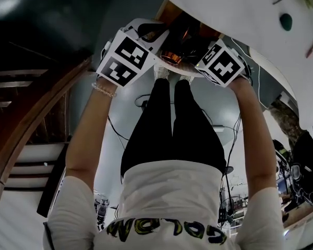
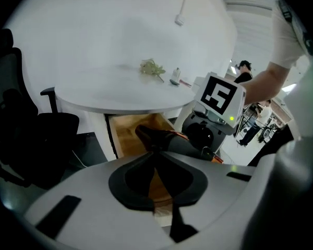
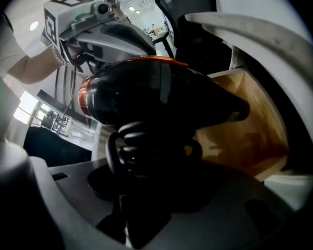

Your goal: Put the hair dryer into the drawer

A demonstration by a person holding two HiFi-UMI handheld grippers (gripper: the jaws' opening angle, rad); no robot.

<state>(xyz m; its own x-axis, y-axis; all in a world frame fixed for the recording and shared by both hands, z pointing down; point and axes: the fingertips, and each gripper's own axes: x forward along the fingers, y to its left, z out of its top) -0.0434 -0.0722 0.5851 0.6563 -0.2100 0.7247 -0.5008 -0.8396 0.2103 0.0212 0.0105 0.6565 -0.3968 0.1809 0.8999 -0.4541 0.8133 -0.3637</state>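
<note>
The hair dryer point(image 1: 180, 39), black with an orange ring, hangs between my two grippers just in front of the open wooden drawer point(image 1: 168, 10) under the white round table point(image 1: 240, 14). My right gripper point(image 3: 146, 191) is shut on the dryer's handle, which has the black cord coiled round it; the dryer body point(image 3: 156, 95) points its nozzle at the drawer point(image 3: 245, 132). My left gripper point(image 2: 164, 204) is shut on a thin black part of the hair dryer point(image 2: 159, 137) that runs down through its jaws. Behind it lies the drawer's bare wooden floor point(image 2: 128, 134). In the head view the left gripper point(image 1: 154, 35) and right gripper point(image 1: 198, 48) flank the dryer.
A black office chair point(image 2: 21, 134) stands left of the drawer, close to the table's edge point(image 2: 120, 105). A green sprig point(image 2: 152, 67) and small items lie on the tabletop. Cables point(image 1: 146, 100) run over the floor by the person's feet. Wooden stairs point(image 1: 31, 119) are at the left.
</note>
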